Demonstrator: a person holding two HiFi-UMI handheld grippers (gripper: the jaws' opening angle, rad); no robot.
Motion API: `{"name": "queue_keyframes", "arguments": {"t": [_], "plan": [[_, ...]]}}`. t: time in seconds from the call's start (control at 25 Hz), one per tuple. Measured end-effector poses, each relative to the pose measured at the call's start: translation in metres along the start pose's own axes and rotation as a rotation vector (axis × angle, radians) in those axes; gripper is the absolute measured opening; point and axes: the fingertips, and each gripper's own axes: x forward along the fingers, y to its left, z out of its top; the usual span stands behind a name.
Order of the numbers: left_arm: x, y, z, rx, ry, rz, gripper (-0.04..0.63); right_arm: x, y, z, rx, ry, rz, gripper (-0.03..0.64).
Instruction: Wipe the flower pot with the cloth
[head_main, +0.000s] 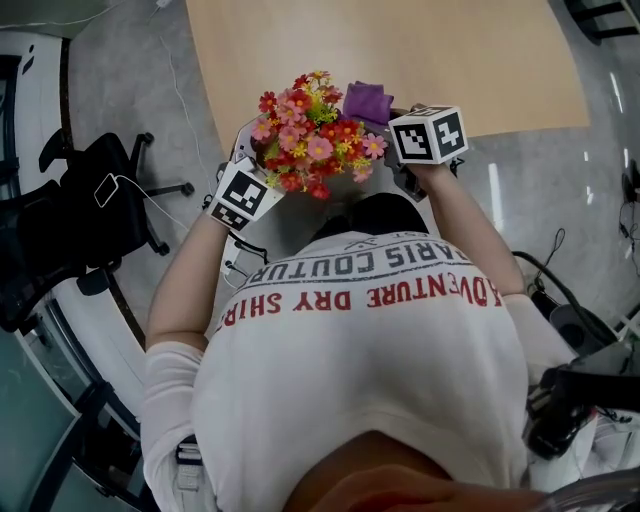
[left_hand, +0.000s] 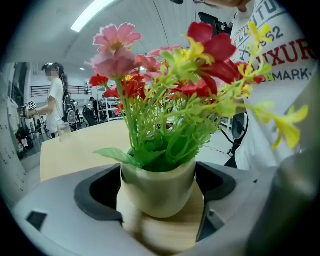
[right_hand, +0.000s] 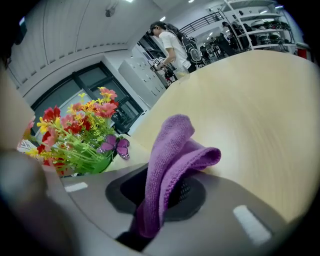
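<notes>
At the near edge of a pale wooden table (head_main: 400, 60), a person in a white printed shirt works with a two-jaw gripper in each hand. The left gripper (left_hand: 160, 200) stands wide, its dark pads (left_hand: 107, 192) pressed against either side of a small cream flower pot (left_hand: 159, 185), which sits upright between them just above the tabletop; whether its base touches the wood cannot be told. A thick spray of red, pink and yellow artificial flowers (head_main: 315, 130) rises from the pot and hides it from the head view. The right gripper (right_hand: 160, 195) is closed on a purple cloth (right_hand: 175, 150), pinching its lower folds while the loose upper part stands up and flops over toward the table. Seen from above, the cloth sits just beside the flowers on their right, apart from the pot. A small purple butterfly ornament (right_hand: 115, 146) perches among the green stems. Across the room, another person (right_hand: 170, 45) stands near shelving, and a black office chair (head_main: 90, 200) waits on the grey floor to the left.
</notes>
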Motion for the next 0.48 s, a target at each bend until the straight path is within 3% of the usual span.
{"name": "queue_keyframes", "arguments": {"t": [0.16,0.28,0.48], "plan": [[-0.004,0.001,-0.003,-0.016,0.013,0.069,0.462,-0.009,0.0,0.002,-0.002,-0.035,0.003,0.053],[-0.013,0.003,-0.002,-0.081,0.007,0.142,0.476,-0.021,0.0,0.008,-0.004,-0.067,0.012,0.052],[-0.023,-0.013,0.011,-0.185,-0.019,0.374,0.524,-0.066,-0.001,0.003,-0.012,-0.105,0.037,0.052]]}}
